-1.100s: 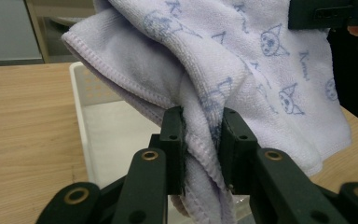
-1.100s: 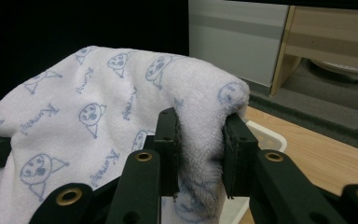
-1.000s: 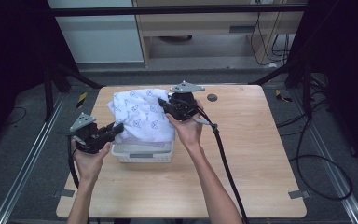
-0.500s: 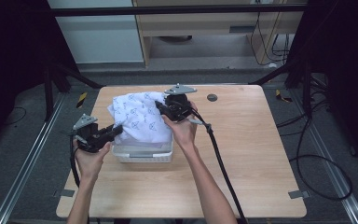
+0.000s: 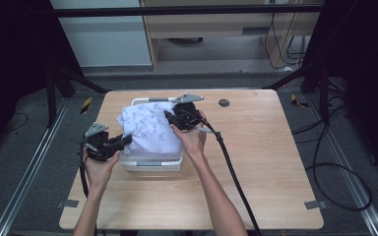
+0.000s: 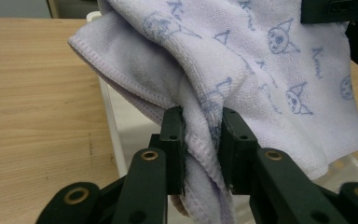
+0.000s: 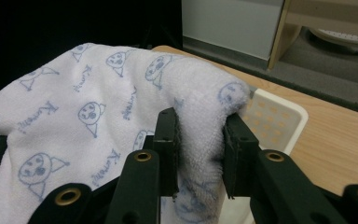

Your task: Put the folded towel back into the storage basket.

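Both claws are clenched on a white terry towel printed with blue cat faces: left gripper pinches its near edge, right gripper its far fold. Beneath them sits a white plastic basket, seemingly on the wooden table.

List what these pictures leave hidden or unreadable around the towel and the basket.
- Inside of the white basket: high view, covered by the printed towel.
- Basket's far rim: left gripper view, the towel hangs in front of it.
- Pale blue lettering on the towel: high view, too small to read.
- Left gripper and right gripper: pad faces buried in towel folds.
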The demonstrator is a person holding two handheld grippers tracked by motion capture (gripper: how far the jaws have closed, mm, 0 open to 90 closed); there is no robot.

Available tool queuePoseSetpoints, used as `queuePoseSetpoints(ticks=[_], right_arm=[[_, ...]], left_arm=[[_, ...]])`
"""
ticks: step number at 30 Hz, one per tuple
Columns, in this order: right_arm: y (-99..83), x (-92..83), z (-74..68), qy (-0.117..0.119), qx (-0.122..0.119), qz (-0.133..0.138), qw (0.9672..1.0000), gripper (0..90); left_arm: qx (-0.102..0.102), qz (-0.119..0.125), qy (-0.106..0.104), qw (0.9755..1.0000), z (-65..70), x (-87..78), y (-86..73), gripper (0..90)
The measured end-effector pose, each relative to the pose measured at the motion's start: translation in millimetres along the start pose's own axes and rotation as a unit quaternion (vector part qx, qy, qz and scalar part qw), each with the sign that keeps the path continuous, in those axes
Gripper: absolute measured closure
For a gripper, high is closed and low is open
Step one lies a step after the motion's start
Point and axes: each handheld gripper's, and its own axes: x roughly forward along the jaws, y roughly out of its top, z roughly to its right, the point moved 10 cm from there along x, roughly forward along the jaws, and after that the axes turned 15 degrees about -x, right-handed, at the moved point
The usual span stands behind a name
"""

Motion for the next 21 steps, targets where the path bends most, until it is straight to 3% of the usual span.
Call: queuePoseSetpoints(ticks=[21], right_arm=[[-28.1, 22.7, -0.5, -0.003, -0.007, -0.047, 0.9989, 70.0]], left_arm=[[0.005, -0.035, 0.025, 0.9991, -13.3, 21.6, -17.4, 72.3]])
